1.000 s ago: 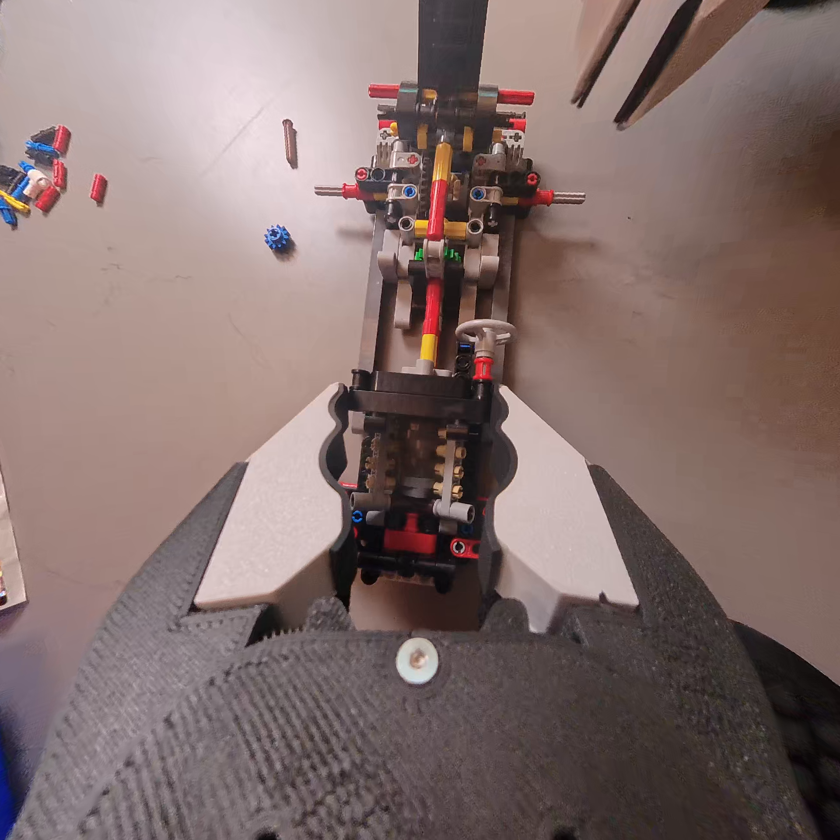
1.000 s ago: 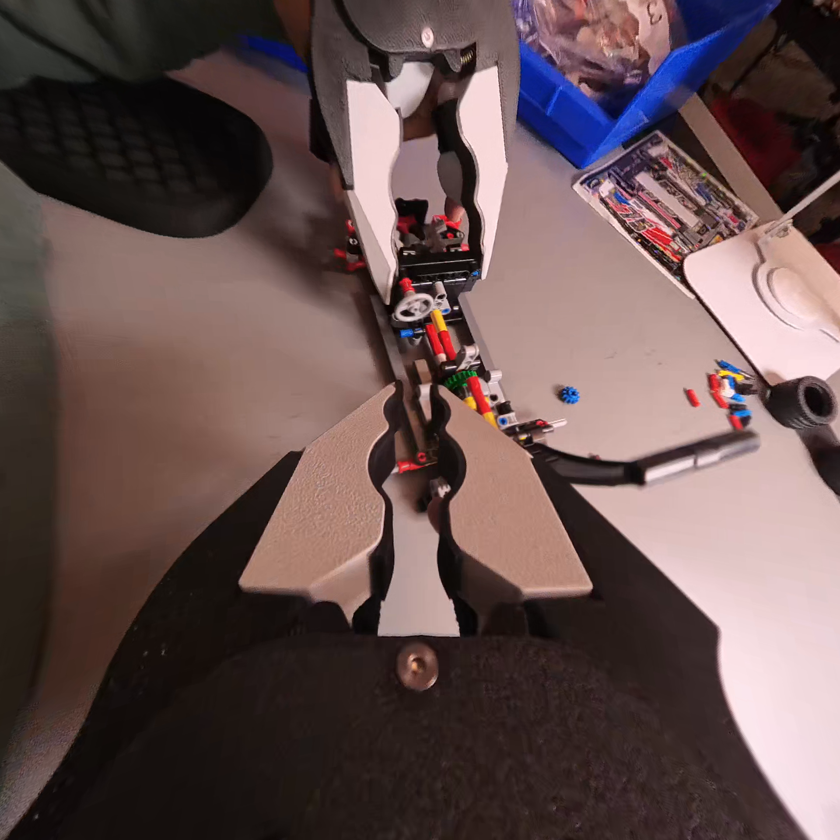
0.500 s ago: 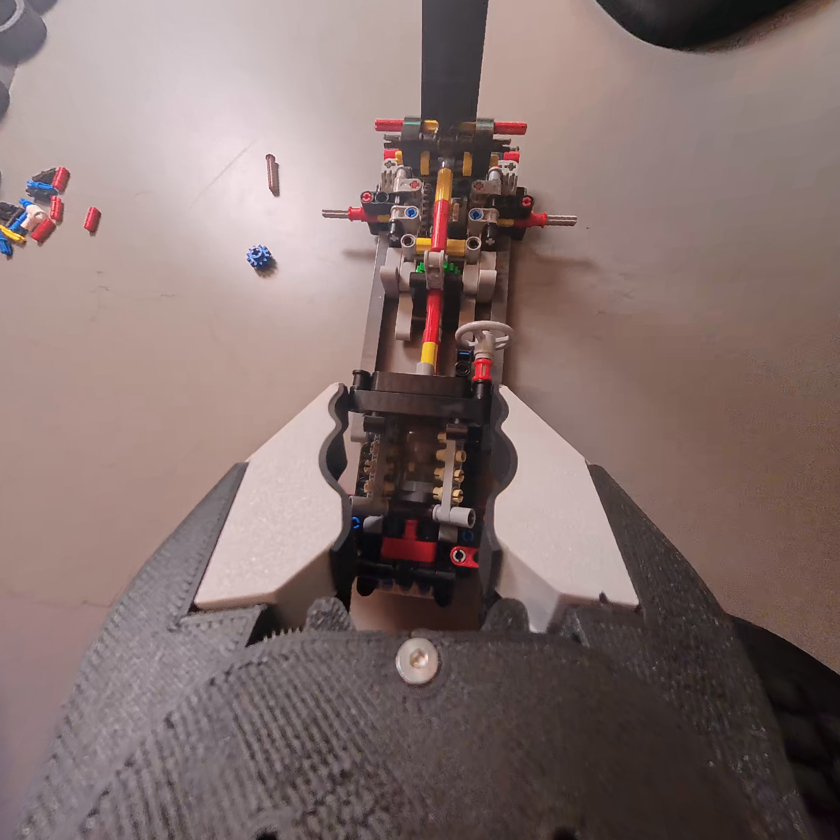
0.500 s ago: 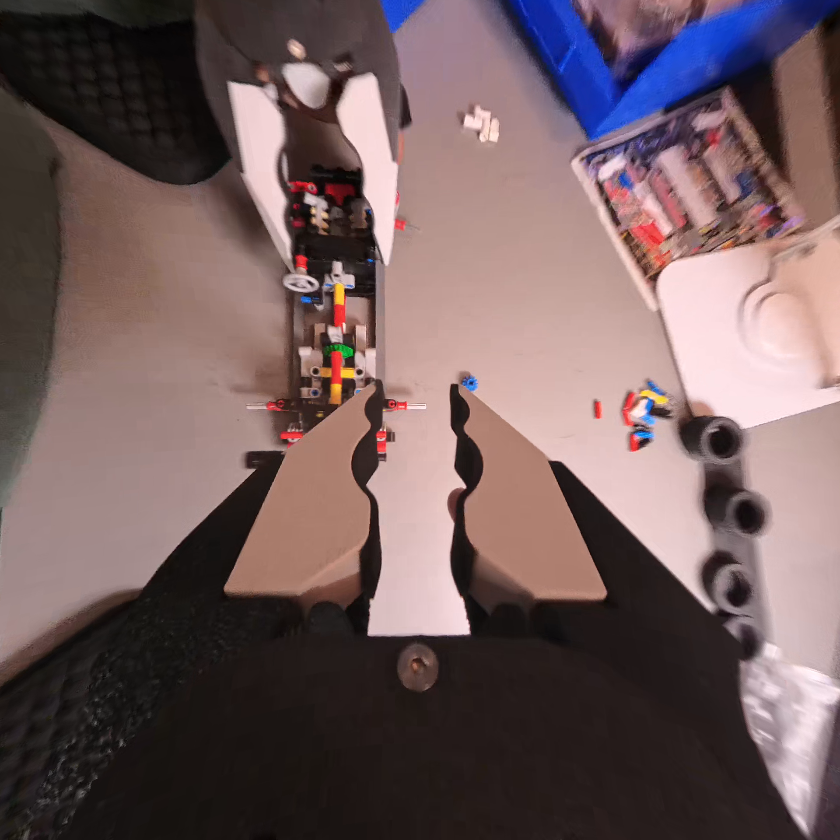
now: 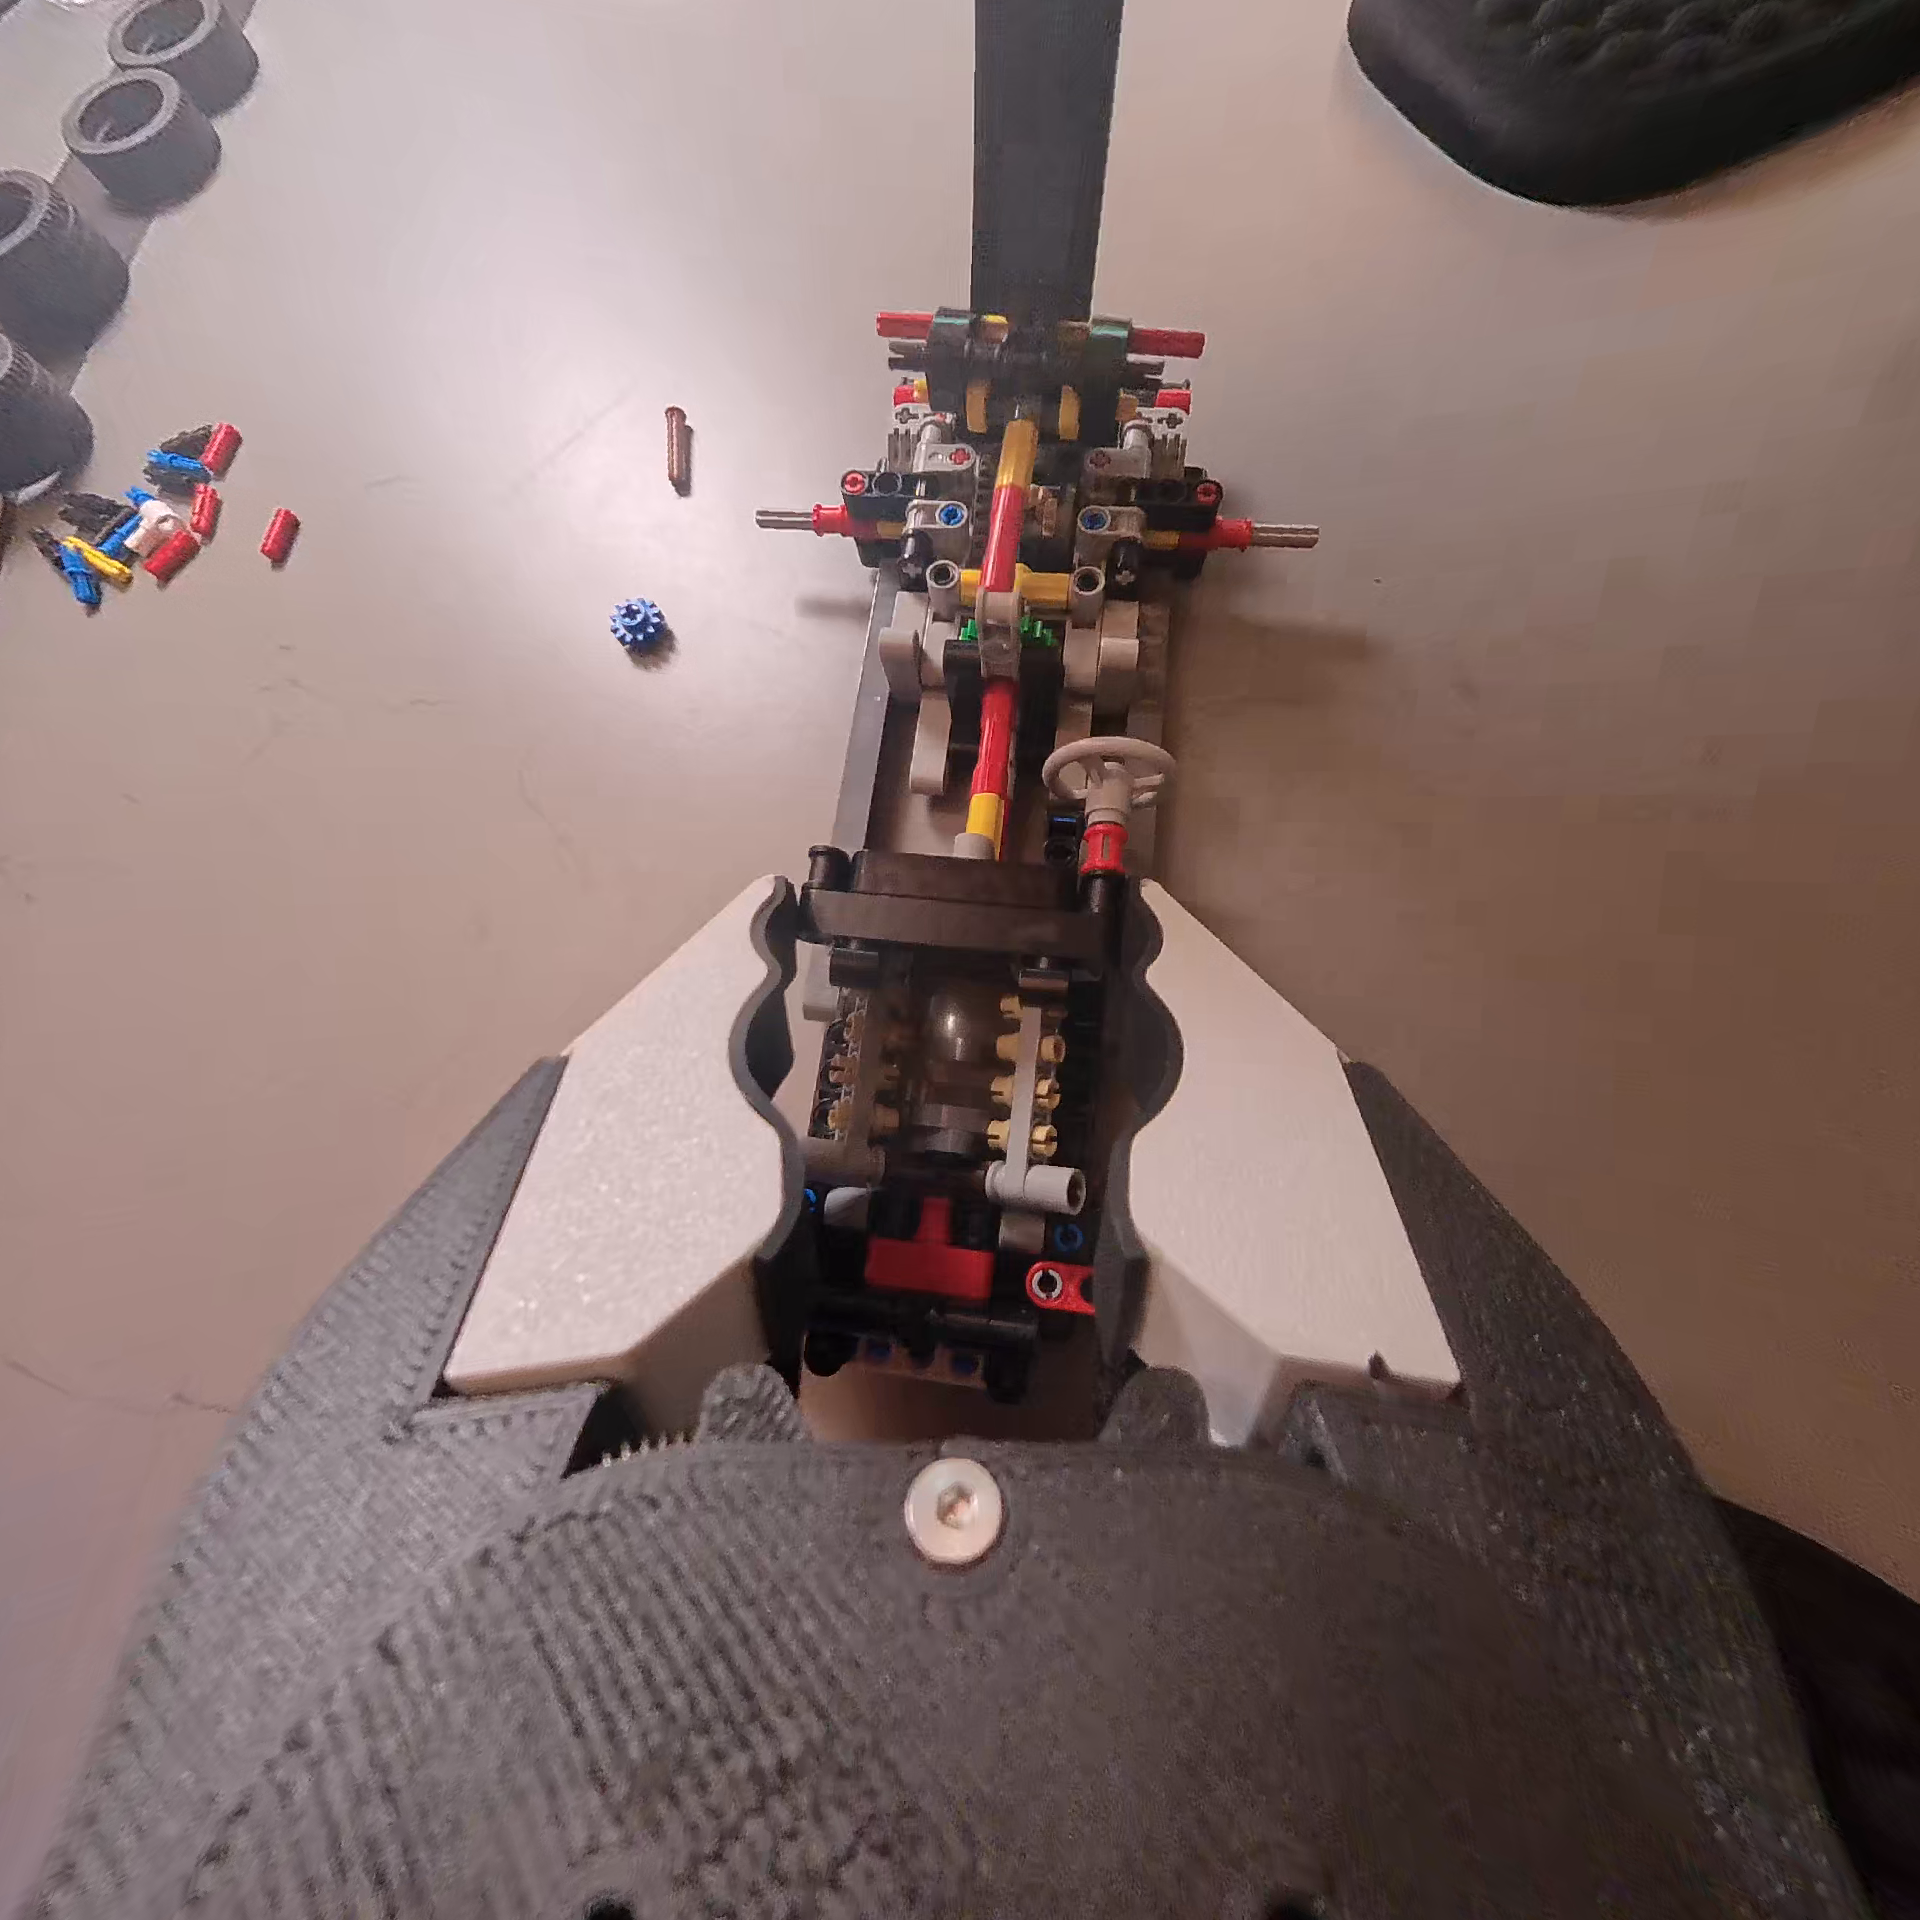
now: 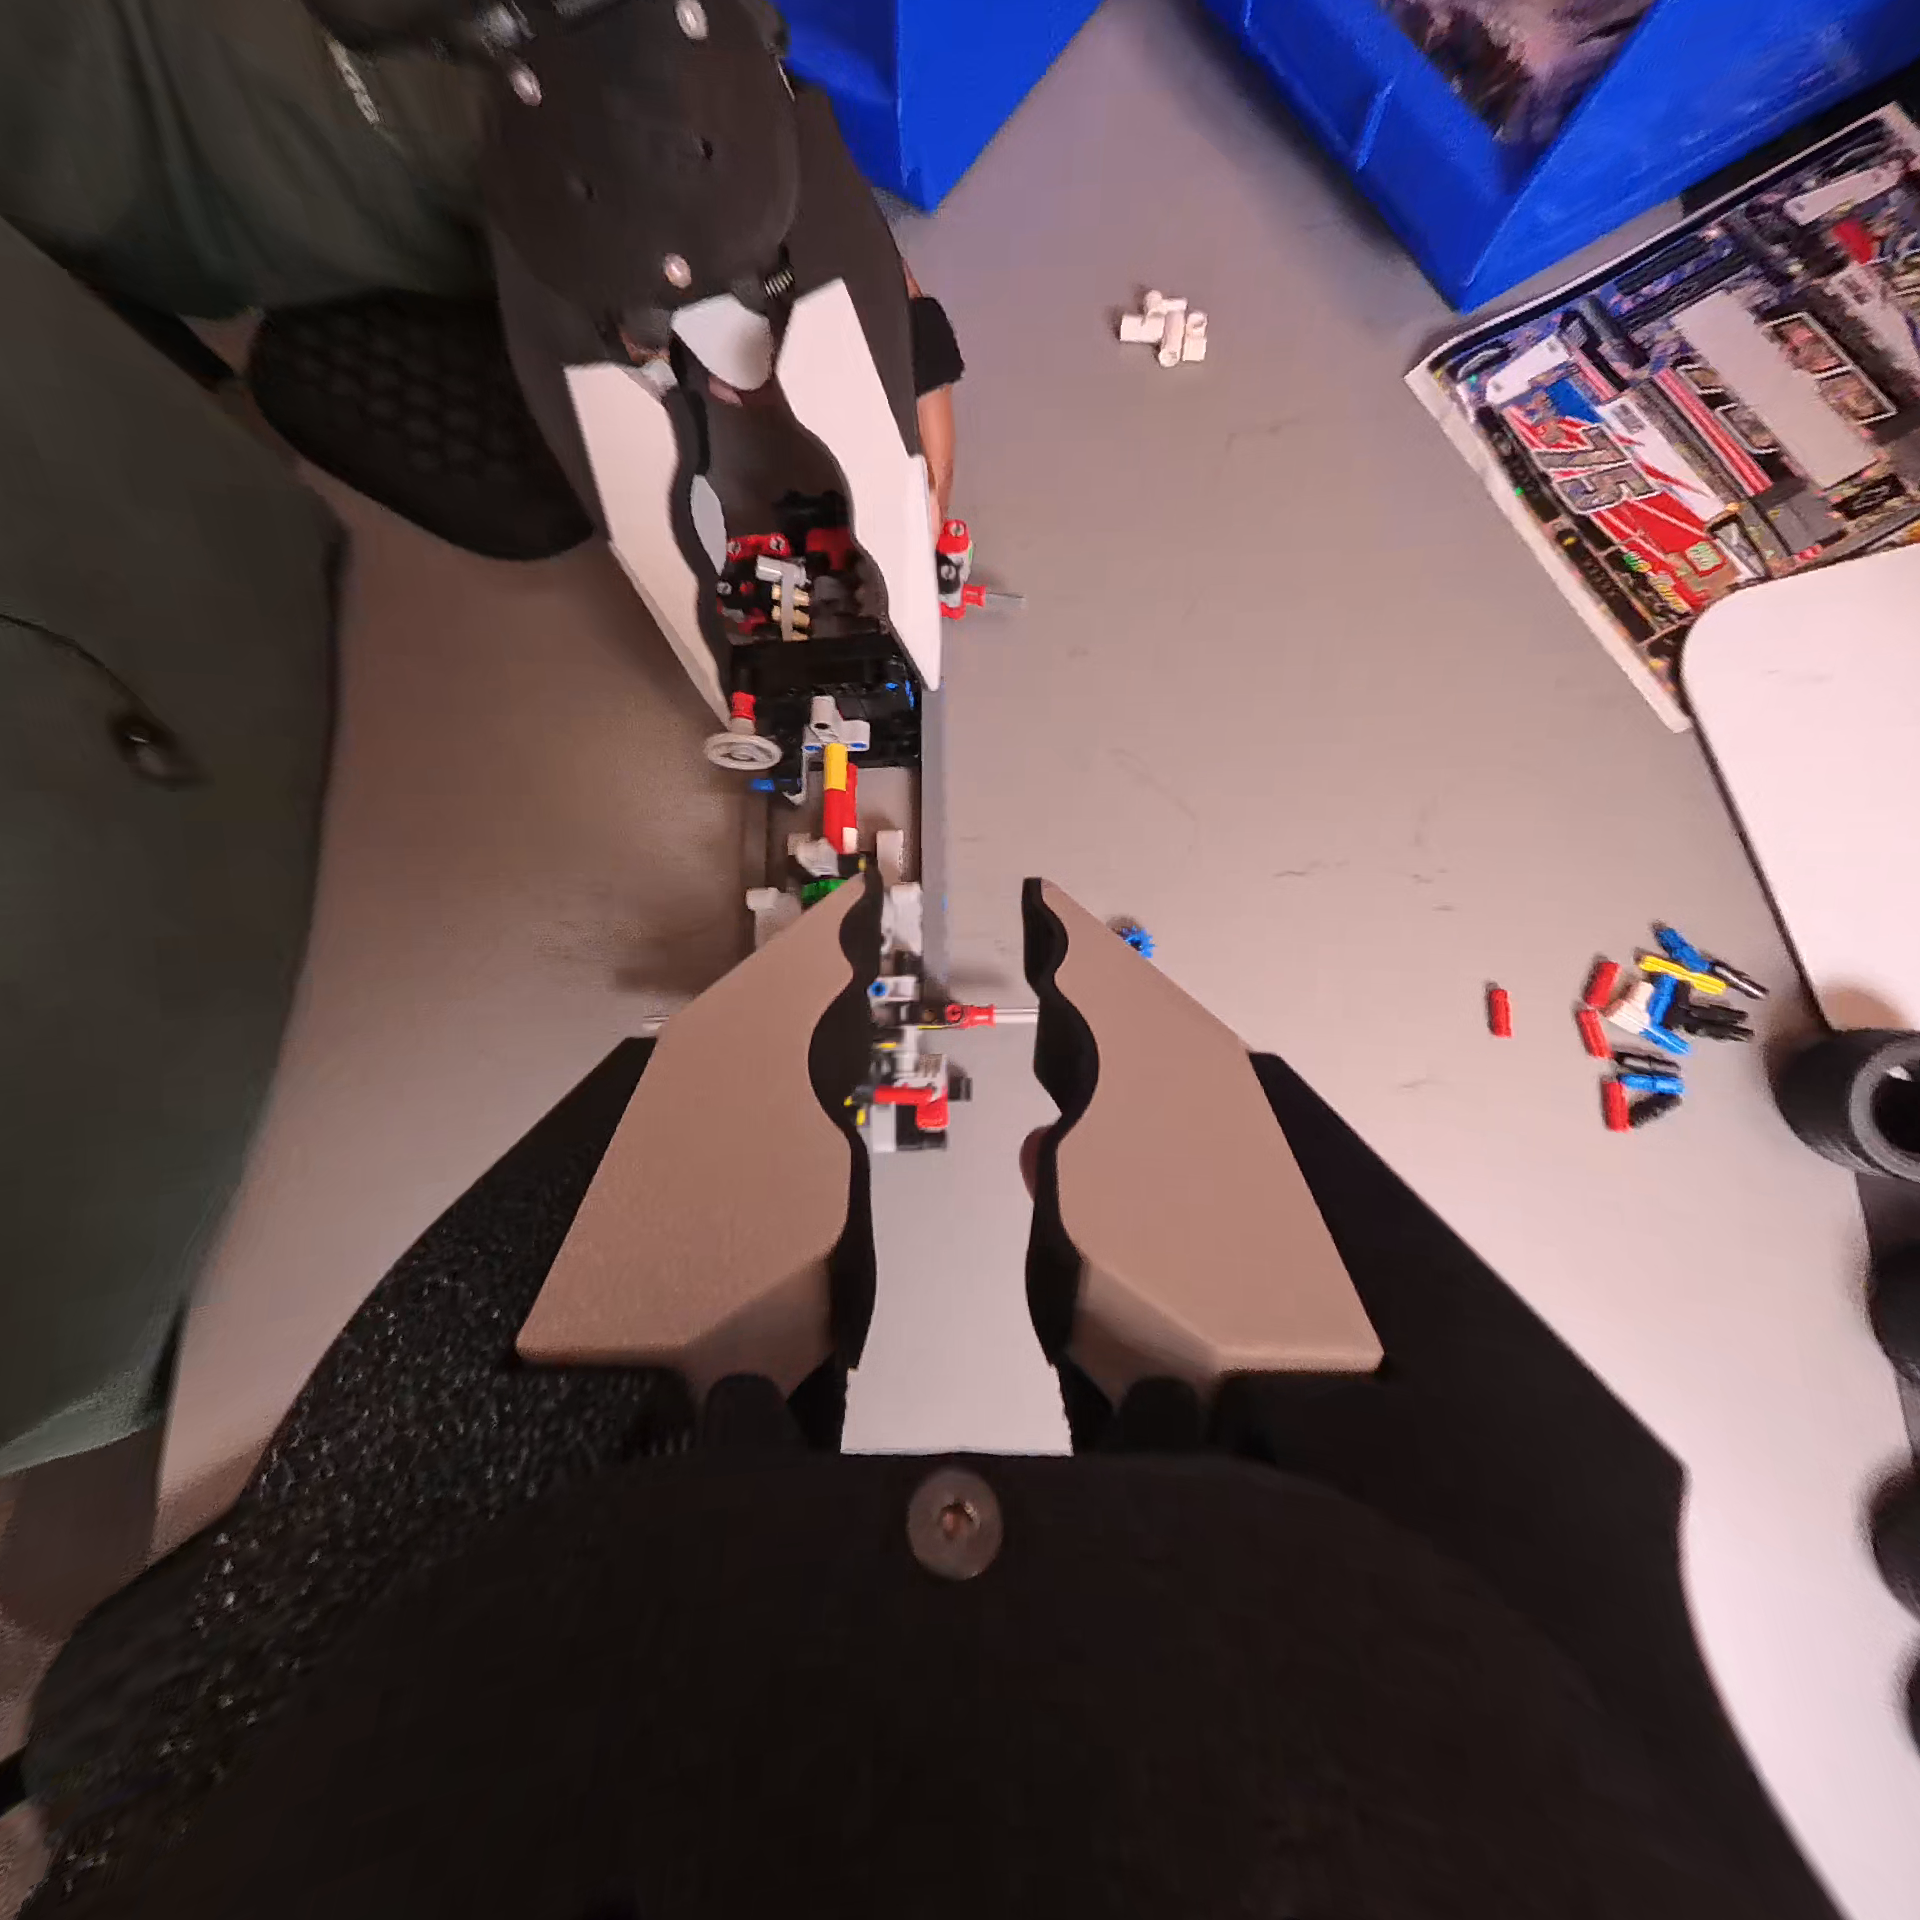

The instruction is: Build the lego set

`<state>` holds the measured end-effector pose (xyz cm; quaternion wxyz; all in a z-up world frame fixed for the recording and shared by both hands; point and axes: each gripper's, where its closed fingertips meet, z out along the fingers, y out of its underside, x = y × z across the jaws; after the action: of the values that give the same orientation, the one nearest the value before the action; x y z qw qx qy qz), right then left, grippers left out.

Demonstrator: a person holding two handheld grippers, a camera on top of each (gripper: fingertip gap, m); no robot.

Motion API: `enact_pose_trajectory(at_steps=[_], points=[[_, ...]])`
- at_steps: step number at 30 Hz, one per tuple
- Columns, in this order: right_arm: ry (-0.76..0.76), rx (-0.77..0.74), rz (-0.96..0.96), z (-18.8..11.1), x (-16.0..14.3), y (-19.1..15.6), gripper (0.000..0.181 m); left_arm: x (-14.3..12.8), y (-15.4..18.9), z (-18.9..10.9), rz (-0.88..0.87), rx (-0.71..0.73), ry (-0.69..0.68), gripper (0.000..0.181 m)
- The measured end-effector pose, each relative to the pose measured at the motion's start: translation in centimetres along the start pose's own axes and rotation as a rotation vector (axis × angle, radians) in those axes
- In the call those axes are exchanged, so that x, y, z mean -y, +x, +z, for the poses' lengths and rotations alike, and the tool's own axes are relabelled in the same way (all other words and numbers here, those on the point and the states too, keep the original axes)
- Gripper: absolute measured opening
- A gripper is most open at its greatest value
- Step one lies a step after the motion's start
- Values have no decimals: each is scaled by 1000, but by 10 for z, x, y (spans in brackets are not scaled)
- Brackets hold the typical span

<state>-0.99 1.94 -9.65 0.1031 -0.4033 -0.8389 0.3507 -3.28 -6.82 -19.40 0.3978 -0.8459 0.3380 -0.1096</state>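
Grey surface (image 5: 1558, 727) w/ clutter: loose pins pile (image 5: 145, 520), blue gear (image 5: 637, 623), brown axle pin (image 5: 677, 449), black tyres (image 5: 135, 135), instruction booklet (image 6: 1704, 343) and blue bins (image 6: 1455, 125) at the far side. Lego chassis (image 5: 1013, 644) lies flat, lengthwise. Left gripper (image 5: 961, 1101) has its jaws clamped on the engine-end block, approx mid-frame. Right gripper (image 6: 945, 1039) hovers over the axle end, jaws apart, nothing between them but the side axle below. Judgement: chassis is light, long, stiff along the beams but fragile at the protruding axles and the steering wheel (image 5: 1107, 774); grip the side beams, not the stubs.
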Motion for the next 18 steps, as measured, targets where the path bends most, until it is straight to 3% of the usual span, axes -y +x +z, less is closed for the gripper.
enact_pose_trajectory(at_steps=[3,7,10,18], points=[[-59,-33,-62,-16,-6,-21,30,0,-1,0,3,5,1,62],[-186,-176,-140,-12,-40,-33,28,0,-2,0,-2,2,10,61],[-110,-217,-158,-16,-43,-39,19,0,-2,0,-5,1,12,61],[53,-264,-125,-22,-42,-38,18,3,-4,-6,0,10,7,61]])
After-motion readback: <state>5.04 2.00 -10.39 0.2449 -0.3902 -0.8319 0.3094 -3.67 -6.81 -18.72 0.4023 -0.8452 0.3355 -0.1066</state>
